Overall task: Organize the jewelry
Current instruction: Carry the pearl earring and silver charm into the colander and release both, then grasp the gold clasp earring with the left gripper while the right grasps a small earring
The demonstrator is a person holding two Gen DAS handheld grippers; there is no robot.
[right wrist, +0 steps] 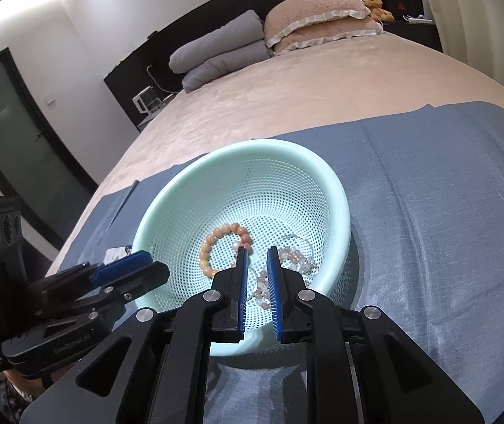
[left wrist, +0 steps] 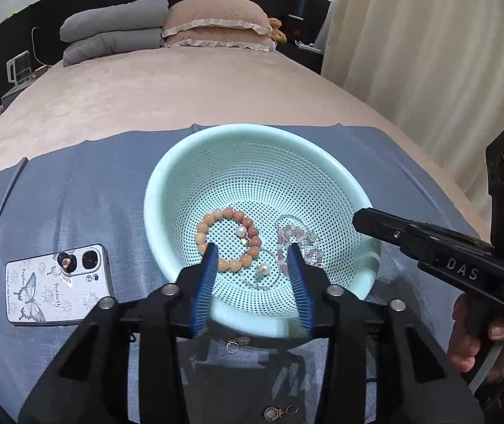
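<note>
**A:** How far are you with the jewelry?

**B:** Most of it lies already in the pale green perforated plastic basket: the bracelet of round peach-orange beads, the pale pink and clear beaded strand to its right, and a thin silver hoop with a white pearl near the front wall. Two small gold-coloured clasp pieces are not yet in: one on the blue-grey cloth just before the basket rim, another nearer to you. I judge these are what is left.

**A:** And your claws?

**B:** Your left gripper hangs over the near rim, jaws wide and holding nothing. Your right gripper points into the basket with only a narrow gap, nothing between the pads.

**A:** Do the views differ?

**B:** Yes. Only the left wrist view shows the two loose pieces and the white phone with the butterfly case. The right wrist view hides them behind its own frame, but it shows a dark glass door.
</note>
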